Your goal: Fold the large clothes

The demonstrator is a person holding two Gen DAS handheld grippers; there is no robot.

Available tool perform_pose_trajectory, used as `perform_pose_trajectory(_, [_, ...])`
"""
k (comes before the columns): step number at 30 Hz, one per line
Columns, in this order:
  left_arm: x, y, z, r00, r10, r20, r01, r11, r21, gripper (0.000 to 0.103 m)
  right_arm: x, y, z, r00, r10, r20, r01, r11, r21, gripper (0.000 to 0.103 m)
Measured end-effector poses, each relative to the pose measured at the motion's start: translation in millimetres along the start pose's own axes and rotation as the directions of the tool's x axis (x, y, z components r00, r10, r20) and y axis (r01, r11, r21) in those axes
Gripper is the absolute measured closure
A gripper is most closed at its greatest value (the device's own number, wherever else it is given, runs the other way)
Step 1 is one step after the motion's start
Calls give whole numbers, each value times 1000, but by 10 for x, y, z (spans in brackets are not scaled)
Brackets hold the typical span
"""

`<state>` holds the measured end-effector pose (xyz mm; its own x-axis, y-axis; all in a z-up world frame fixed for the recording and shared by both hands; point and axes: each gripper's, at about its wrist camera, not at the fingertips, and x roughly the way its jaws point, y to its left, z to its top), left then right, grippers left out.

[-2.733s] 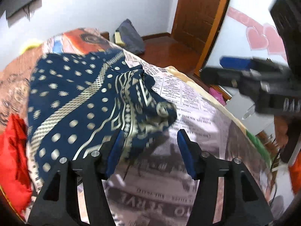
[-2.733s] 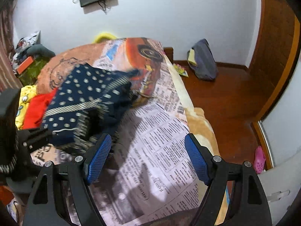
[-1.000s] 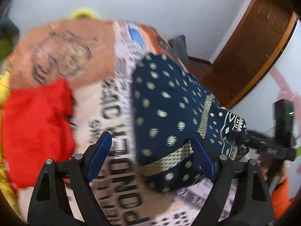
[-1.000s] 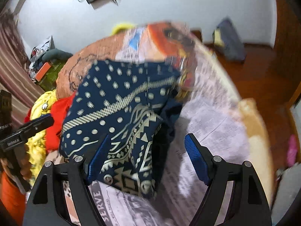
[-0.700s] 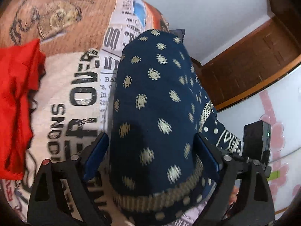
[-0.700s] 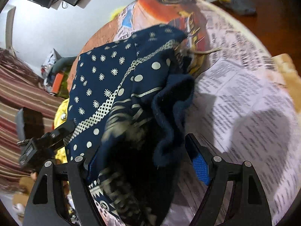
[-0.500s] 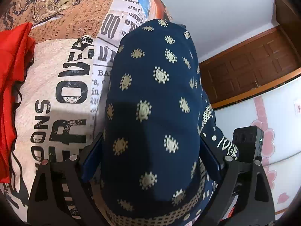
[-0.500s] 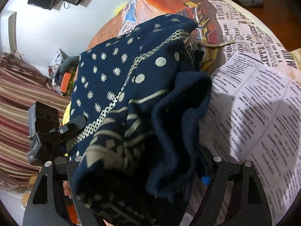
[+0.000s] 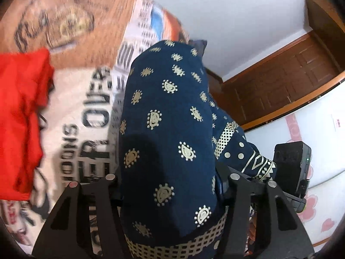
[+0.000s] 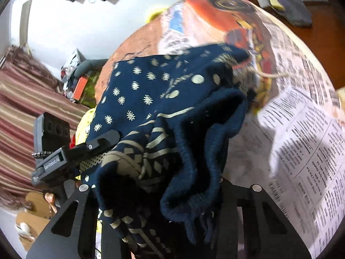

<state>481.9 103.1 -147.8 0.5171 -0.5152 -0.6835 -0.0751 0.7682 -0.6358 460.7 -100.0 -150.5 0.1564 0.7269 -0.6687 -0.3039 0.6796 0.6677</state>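
Left wrist view shows the navy blue cloth with gold dotted and geometric print (image 9: pixel 170 146) bunched between the left gripper (image 9: pixel 170 181), whose fingers have just been closing and now press its sides, above the bed's newspaper-print cover (image 9: pixel 90 116) beside a red garment (image 9: pixel 19 116). Right wrist view shows the right gripper (image 10: pixel 159 185), likewise just closing, clamped on a thick, folded-over edge. Each bite looks uneven, so layers could slip out on lifting and spoil the fold.

Both grippers' fingers hidden under navy patterned cloth (image 9: pixel 168 142); bedspread (image 9: pixel 90 99) motion-blurred.
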Motion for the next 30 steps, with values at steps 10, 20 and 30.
perform_pose_trajectory(10, [-1366, 208, 181, 981, 5, 191, -14, 999, 47, 46, 132, 1194, 109, 997, 56, 45, -46, 979, -197, 70])
perform_pose_trajectory(20, [-2032, 1268, 202, 965, 82, 249, -72, 996, -52, 46, 1201, 1919, 103, 996, 83, -45, -93, 944, -317, 70])
perform_pose_trajectory(30, [-1502, 2544, 145, 982, 125, 143, -94, 974, -206, 46, 2529, 1665, 8, 984, 32, -173, -78, 961, -265, 70])
